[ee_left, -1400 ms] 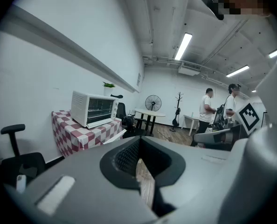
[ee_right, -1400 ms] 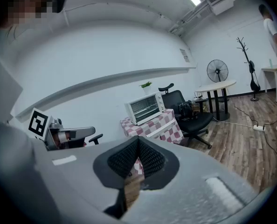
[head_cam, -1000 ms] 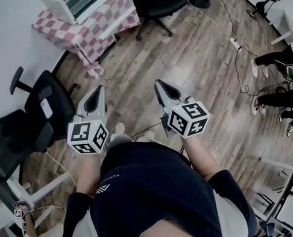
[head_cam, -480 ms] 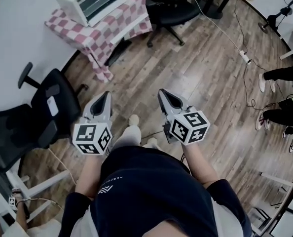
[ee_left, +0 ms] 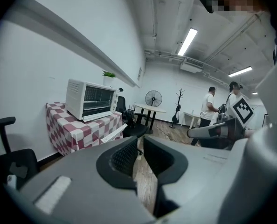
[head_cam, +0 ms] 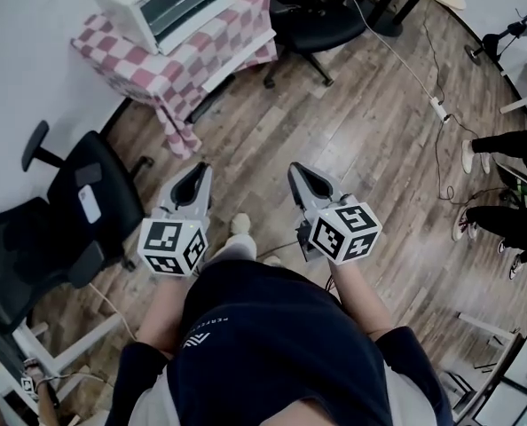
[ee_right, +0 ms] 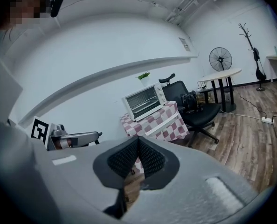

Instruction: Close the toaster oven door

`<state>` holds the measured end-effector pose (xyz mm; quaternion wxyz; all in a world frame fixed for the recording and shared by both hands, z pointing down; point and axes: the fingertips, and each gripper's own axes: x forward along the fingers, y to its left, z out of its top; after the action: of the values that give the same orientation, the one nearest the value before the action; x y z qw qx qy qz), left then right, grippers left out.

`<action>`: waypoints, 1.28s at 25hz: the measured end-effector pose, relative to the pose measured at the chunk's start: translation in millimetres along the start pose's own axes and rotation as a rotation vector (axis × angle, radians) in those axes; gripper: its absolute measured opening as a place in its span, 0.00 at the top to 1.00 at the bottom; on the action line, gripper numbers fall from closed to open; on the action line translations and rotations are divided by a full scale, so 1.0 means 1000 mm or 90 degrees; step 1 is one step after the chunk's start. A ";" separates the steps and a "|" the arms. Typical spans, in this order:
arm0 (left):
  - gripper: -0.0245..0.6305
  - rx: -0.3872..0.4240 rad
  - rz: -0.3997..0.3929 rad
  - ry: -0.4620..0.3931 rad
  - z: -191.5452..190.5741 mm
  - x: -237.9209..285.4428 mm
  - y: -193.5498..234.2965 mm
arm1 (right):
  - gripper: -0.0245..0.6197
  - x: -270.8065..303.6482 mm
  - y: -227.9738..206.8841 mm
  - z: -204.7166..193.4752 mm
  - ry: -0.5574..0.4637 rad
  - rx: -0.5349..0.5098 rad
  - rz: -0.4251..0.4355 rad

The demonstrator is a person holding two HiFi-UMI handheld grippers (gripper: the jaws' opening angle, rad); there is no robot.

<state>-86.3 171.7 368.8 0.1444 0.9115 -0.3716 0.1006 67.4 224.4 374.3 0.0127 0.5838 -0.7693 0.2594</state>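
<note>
Wood floor (head_cam: 361,140) still separates the toaster oven (head_cam: 170,3), nearer now at 11 o'clock, from the left gripper (head_cam: 197,170), jaws just opened narrowly on nothing, and the right gripper (head_cam: 298,169), closed empty.

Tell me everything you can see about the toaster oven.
The toaster oven is a white, boxy, metal-looking unit with a dark glass door. It stands upright on a red-and-white checkered tablecloth against the white wall. Nothing else touches it. From here I cannot tell whether the door is fully shut.
</note>
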 end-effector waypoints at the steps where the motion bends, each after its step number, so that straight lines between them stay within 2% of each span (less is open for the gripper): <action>1: 0.86 0.000 -0.002 0.002 0.001 0.006 0.007 | 0.96 0.009 0.000 0.003 0.002 -0.001 -0.001; 6: 0.76 -0.003 -0.002 0.007 0.005 0.034 0.040 | 0.96 0.049 -0.005 0.017 0.017 -0.004 0.002; 14: 0.59 0.007 -0.019 0.045 -0.004 0.065 0.080 | 0.96 0.101 -0.008 0.026 0.040 0.003 -0.007; 23: 0.58 0.000 -0.014 0.084 -0.024 0.108 0.107 | 0.96 0.142 -0.025 0.032 0.082 0.007 0.006; 32: 0.58 -0.020 0.052 0.101 -0.028 0.163 0.119 | 0.96 0.201 -0.071 0.056 0.128 -0.024 0.067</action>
<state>-58.3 -5.5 465.2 0.1837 0.8822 -0.3976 0.1727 83.3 8.8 417.7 0.0869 0.5135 -0.7984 0.3022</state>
